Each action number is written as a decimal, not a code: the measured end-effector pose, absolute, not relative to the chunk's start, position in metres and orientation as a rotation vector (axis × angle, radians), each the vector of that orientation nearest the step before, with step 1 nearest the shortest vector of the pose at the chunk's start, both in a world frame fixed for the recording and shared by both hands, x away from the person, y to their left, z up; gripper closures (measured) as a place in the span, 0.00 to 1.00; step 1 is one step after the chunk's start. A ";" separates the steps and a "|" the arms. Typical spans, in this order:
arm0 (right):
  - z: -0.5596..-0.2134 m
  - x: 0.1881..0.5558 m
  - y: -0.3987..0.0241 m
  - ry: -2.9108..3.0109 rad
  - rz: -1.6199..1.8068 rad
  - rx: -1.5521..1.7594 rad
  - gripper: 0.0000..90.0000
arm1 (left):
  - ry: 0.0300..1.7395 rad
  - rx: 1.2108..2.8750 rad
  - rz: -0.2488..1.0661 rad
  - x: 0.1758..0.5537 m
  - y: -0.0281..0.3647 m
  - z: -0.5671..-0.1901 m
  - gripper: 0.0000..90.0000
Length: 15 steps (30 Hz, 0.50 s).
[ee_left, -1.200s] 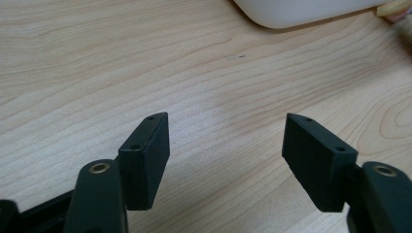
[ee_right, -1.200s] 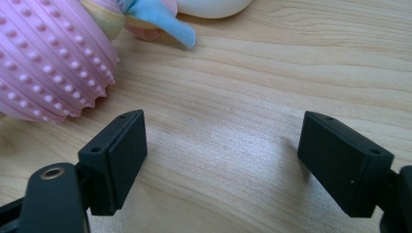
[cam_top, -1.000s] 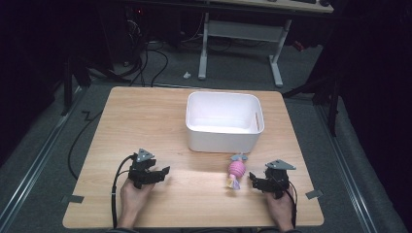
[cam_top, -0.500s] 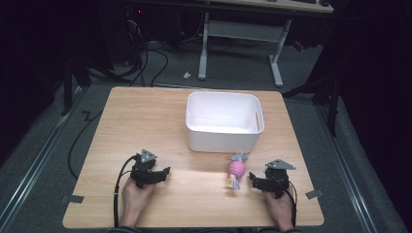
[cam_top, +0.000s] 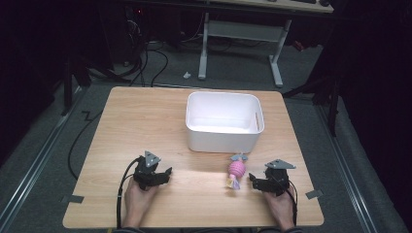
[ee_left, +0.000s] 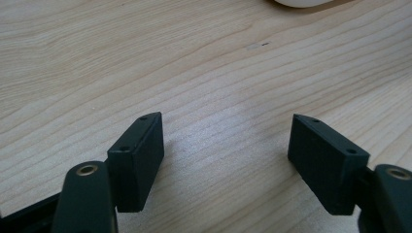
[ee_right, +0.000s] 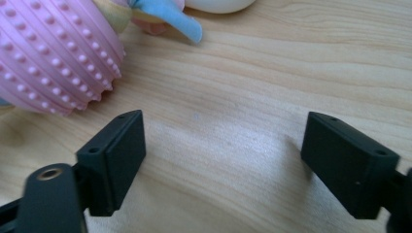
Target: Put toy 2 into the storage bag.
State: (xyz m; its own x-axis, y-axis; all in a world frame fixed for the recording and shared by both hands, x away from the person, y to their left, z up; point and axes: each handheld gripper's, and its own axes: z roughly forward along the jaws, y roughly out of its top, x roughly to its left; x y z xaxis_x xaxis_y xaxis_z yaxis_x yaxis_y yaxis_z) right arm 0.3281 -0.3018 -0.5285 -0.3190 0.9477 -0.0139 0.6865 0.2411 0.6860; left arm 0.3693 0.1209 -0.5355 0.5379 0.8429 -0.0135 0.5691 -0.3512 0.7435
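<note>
In the high view, a light wooden table carries a white rectangular plastic tub near its far middle, and a pink ribbed toy ball with blue and yellow tabs lies just in front of the tub's near right corner. The left gripper rests low on the near left of the table, well apart from the toy; the right gripper sits just beside the toy on its right, not touching it. In the left gripper view, the jaws stand spread over bare wood with nothing between them, having just been opening. In the right gripper view, the jaws stand spread, having just been closing a little; the studded pink toy lies beyond the left jaw, outside the gap.
</note>
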 end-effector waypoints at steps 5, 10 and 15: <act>-0.521 0.323 -0.307 2.140 0.849 1.486 0.29 | 1.137 2.064 0.489 0.369 0.121 -0.535 0.32; -0.516 0.313 -0.310 2.146 0.893 1.467 0.31 | 1.137 2.064 0.489 0.369 0.121 -0.535 0.32; -0.510 0.302 -0.307 2.172 0.905 1.442 0.33 | 1.136 2.064 0.489 0.369 0.121 -0.535 0.32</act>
State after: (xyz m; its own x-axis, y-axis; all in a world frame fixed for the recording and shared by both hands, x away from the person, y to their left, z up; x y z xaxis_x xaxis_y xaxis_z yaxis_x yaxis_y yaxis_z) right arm 0.3019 -0.3066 -0.5102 -0.4015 0.9151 0.0367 0.6702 0.2663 0.6927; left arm 0.3692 0.1210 -0.5355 0.5397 0.8417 -0.0136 0.5693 -0.3531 0.7424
